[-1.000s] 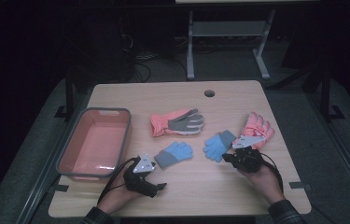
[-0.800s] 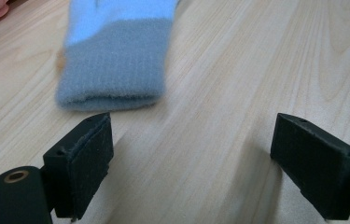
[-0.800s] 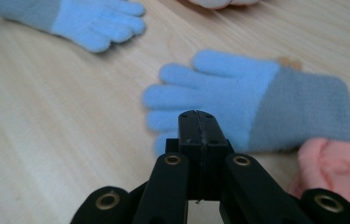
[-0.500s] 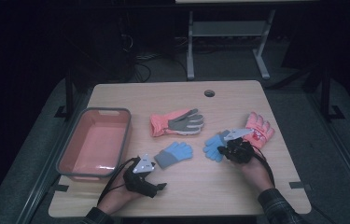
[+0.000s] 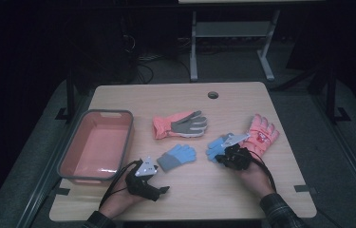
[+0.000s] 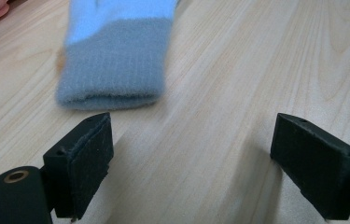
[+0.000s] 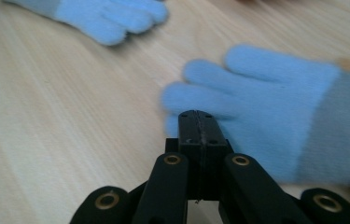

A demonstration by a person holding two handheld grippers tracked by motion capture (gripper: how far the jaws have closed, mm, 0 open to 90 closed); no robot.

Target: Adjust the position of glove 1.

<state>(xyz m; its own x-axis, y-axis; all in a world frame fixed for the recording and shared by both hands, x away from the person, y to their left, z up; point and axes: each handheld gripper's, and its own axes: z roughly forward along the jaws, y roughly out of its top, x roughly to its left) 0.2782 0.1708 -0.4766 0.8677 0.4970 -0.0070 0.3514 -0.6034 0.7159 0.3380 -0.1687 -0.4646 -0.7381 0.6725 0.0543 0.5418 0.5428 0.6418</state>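
Two small blue knit gloves with grey cuffs lie flat on the wooden table (image 5: 261, 194). Taking the pink tub (image 5: 97, 145) at the table's left side as the landmark, the nearer blue glove (image 5: 177, 157) lies a little to its right, and the farther blue glove (image 5: 217, 147) lies beyond that again, well apart from the tub. The right gripper (image 5: 224, 156) sits at the farther glove; in the right gripper view its jaws are pressed together with nothing between them, tips over the glove's (image 7: 275, 116) fingers, though whether they touch the wool cannot be told. The left gripper (image 5: 163, 190) rests just right of the tub's near corner, its jaws spread wide and empty, pointing at the grey cuff of the nearer glove (image 6: 116, 60), which lies just ahead of them. Farther from the tub, an orange glove with a grey palm (image 5: 180, 124) lies behind the blue ones, and a pink glove (image 5: 261, 135) lies farthest right.
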